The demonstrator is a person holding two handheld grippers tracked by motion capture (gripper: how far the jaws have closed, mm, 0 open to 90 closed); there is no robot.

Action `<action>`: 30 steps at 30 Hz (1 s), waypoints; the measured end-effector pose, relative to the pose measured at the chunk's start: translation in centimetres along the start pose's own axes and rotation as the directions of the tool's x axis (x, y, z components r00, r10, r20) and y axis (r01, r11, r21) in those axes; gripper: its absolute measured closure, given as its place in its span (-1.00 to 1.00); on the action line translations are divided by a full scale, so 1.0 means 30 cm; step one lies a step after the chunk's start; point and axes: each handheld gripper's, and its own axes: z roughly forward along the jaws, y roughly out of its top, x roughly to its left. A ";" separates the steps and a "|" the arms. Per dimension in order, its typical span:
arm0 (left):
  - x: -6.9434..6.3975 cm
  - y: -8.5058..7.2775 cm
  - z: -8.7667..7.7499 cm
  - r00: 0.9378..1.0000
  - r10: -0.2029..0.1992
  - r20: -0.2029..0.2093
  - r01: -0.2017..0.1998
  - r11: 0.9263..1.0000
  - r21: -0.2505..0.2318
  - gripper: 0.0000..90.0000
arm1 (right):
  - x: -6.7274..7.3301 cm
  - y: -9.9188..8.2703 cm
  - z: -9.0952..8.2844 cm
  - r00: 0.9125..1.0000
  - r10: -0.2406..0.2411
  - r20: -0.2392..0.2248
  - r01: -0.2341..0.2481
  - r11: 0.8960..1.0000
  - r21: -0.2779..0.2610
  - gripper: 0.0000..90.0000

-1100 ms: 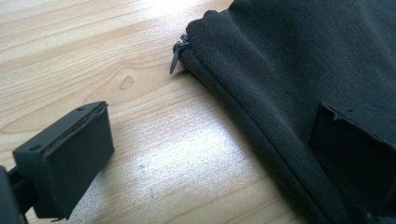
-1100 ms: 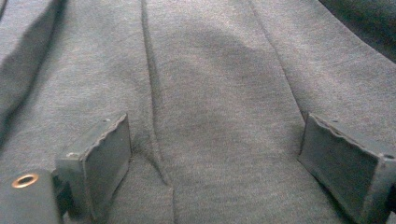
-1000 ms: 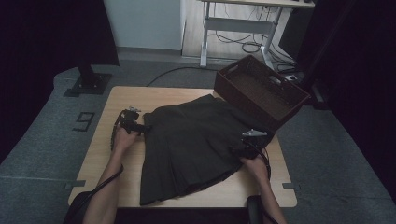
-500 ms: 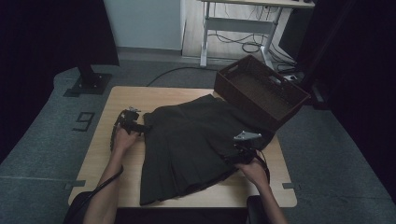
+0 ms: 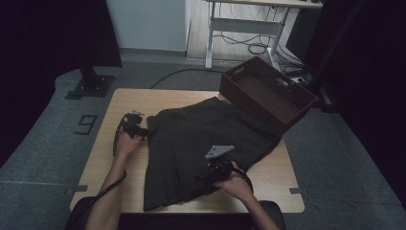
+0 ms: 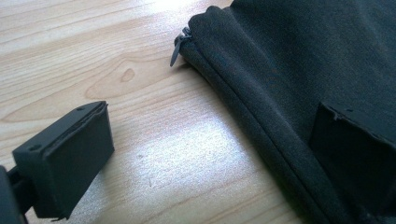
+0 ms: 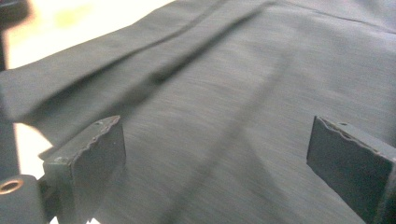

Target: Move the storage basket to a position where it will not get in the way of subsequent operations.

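High view: your dark skirt [image 5: 201, 143] lies flat on the wooden worktop [image 5: 124, 103], long axis running from the near-left hem up toward the brown basket [image 5: 268, 93] at far right. Your right tongs [image 5: 215, 168] hover over its middle, spread wide after just opening, nothing pinched; matte woven cloth with pleat creases lies under them. Your left tongs [image 5: 140, 130] stand spread at the zipper [image 6: 180, 44] edge, one pad on cloth.

Dark grey skirt [image 5: 201, 143], brown basket [image 5: 268, 93]
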 end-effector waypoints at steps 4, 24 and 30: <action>-0.001 0.000 0.000 1.000 -0.002 -0.002 0.002 1.000 0.000 -1.00 | 0.080 0.028 0.066 0.996 -0.039 -0.079 0.041 0.999 0.018 -0.86; -0.005 -0.002 -0.001 1.000 -0.012 -0.010 0.012 1.000 -0.001 -1.00 | 0.319 0.017 0.302 0.962 -0.169 -0.215 0.203 0.967 0.153 -1.00; -0.009 -0.002 -0.002 1.000 -0.018 -0.016 0.018 1.000 -0.001 -1.00 | 0.330 0.022 0.319 0.967 -0.209 -0.143 0.232 0.959 0.164 -0.97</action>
